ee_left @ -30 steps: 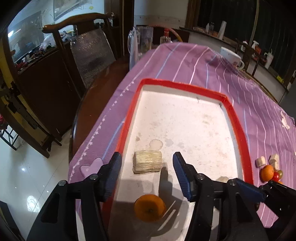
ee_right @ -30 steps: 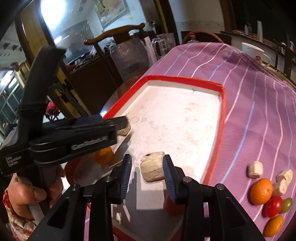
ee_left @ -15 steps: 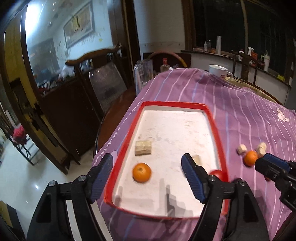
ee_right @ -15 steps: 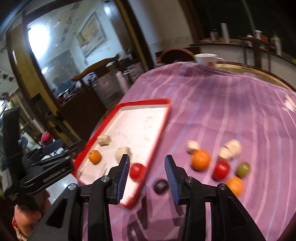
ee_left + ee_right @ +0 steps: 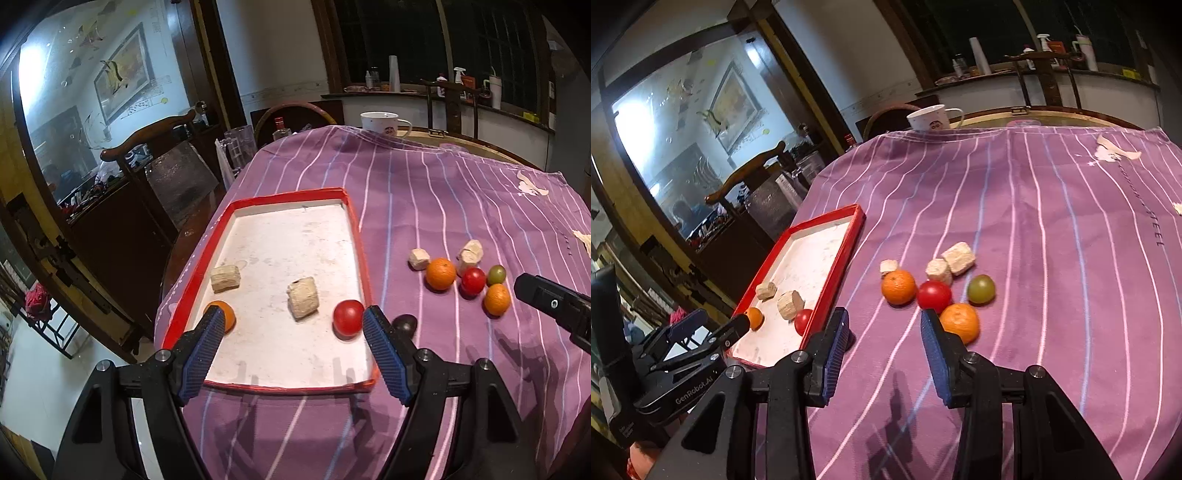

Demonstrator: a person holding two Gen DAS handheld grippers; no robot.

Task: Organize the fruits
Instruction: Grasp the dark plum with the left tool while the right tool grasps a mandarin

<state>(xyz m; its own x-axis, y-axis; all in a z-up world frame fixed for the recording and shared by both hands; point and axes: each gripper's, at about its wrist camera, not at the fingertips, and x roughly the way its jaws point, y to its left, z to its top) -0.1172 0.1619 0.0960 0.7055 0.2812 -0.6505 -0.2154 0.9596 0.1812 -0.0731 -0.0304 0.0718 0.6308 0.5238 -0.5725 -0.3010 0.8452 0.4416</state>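
While I hold both claws wide open and empty, left gripper (image 5: 293,341), right gripper (image 5: 884,349): red tray (image 5: 291,194), centre frame, four pieces; loose fruit cluster (image 5: 934,293), centre frame, on cloth.

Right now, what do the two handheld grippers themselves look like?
Both are black plastic clamps. The left gripper and right gripper have blue ribbed finger pads and silver screws. The left's body, seen by the right camera, reads GenRobot.AI in white.
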